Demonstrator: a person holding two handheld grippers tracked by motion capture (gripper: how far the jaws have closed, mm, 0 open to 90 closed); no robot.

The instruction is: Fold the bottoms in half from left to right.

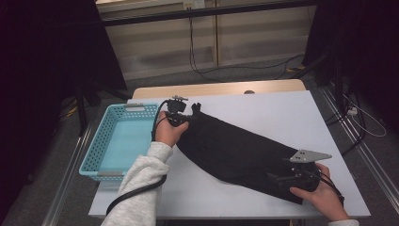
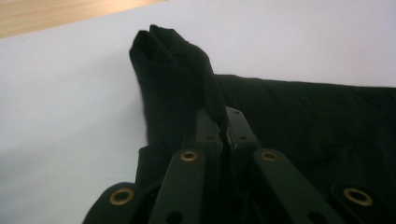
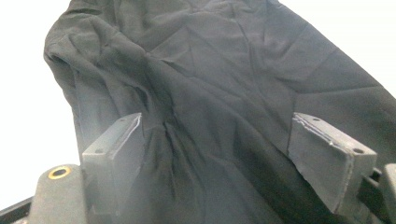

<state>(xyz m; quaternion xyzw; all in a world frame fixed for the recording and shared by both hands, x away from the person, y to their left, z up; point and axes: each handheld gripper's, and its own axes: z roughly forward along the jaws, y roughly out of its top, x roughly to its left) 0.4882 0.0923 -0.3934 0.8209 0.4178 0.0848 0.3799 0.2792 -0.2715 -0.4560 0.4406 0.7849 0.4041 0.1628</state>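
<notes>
Black claw [image 2: 219, 126] with brass rivets, black cable [image 1: 136, 193], grey fleece sleeve [image 1: 141, 188].

Left gripper [image 1: 188, 117] clamped tight, jaws pressed together, held by a grey-sleeved arm reaching forward. Right gripper [image 1: 277, 180] low at the near right, jaws spread wide.

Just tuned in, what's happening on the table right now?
A person is working a black cloth laid across the white table. The left gripper is shut on the cloth's bunched far corner. The right gripper sits with jaws open over the near end, not yet pinching it. A turquoise basket stands at the left.
</notes>
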